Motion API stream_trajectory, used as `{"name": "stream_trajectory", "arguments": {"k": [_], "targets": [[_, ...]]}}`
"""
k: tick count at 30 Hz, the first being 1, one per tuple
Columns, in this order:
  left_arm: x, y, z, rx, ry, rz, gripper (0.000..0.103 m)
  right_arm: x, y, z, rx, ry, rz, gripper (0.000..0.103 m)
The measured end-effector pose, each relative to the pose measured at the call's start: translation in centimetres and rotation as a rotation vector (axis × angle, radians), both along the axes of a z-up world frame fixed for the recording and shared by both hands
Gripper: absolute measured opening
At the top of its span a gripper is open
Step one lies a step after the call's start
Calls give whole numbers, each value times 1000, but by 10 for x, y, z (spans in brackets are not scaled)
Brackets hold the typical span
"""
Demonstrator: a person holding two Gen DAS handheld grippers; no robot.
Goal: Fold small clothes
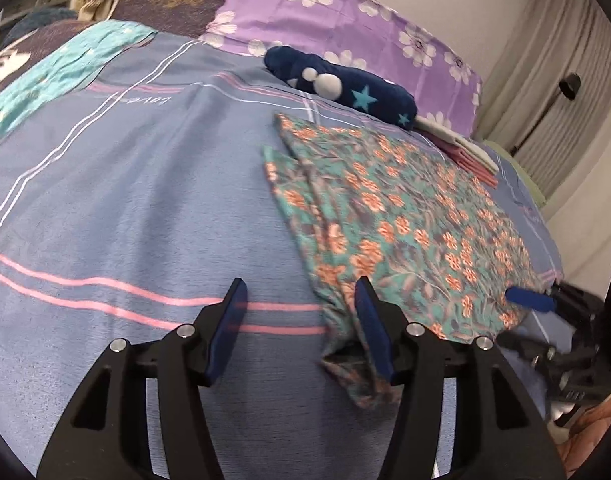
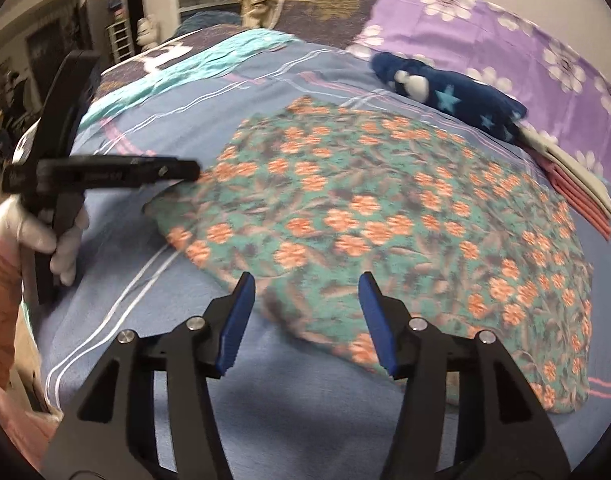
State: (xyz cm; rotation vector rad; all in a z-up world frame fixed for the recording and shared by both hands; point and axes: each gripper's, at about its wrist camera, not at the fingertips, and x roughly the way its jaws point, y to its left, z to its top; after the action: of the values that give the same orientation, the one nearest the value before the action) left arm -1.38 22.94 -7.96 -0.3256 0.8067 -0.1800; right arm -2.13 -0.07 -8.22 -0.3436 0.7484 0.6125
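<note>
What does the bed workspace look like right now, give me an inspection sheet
Surface: bedspread, blue with pink and white stripes.
Job's things: floral garment lying spread out, one edge folded over.
Clutter: navy star-print plush and a folded pink and white stack near the purple pillow.
Tongs: left tongs open, one finger over the garment's corner; right tongs open over its near edge, nothing gripped.
Cables: nothing seen.
Surroundings: curtain; blurred shelves.

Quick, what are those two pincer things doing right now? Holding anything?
Left gripper: open, holding nothing; the floral cloth lies by its right finger.
Right gripper: open, holding nothing, over the cloth's near edge.
</note>
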Motion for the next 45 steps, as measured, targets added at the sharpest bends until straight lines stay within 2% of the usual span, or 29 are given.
{"name": "stream_trajectory", "arguments": {"k": [4,9,12,15,20,25,29,34,35,37,39,40,41,42,45], "targets": [[-3,12,-4,-44,5,21,57,-18,29,-6,-57,-59,122,58],[-6,25,-9,-136,-4,27,57,-44,71,-15,-176,-187,260,62],[-7,30,-12,-191,-13,32,57,-49,95,-24,-256,-247,281,61],[-8,33,-13,-208,-20,37,57,-43,114,-33,-325,-274,261,60],[-5,38,-14,-247,-14,27,58,-25,126,-37,-315,-258,221,58],[33,35,-7,-294,7,-91,58,-23,131,-39,-310,-263,221,52],[84,24,-14,-355,77,-204,58,-21,129,-38,-298,-250,219,52],[129,13,-18,-411,108,-231,57,-15,132,-38,-292,-236,210,52],[133,11,-17,-408,108,-236,54,-14,134,-38,-295,-240,207,52],[145,6,-18,-391,120,-231,41,-11,138,-39,-301,-255,198,52],[156,6,-21,-390,146,-215,20,-7,142,-39,-309,-274,187,50],[158,8,-23,-405,156,-207,17,-5,143,-39,-309,-280,184,46],[161,10,-25,-424,164,-200,14,-4,143,-40,-309,-282,185,28],[163,12,-25,-438,167,-193,12,-2,142,-39,-299,-275,188,21],[163,7,-14,-405,153,-192,9,-1,129,-26,-220,-295,168,13]]}}
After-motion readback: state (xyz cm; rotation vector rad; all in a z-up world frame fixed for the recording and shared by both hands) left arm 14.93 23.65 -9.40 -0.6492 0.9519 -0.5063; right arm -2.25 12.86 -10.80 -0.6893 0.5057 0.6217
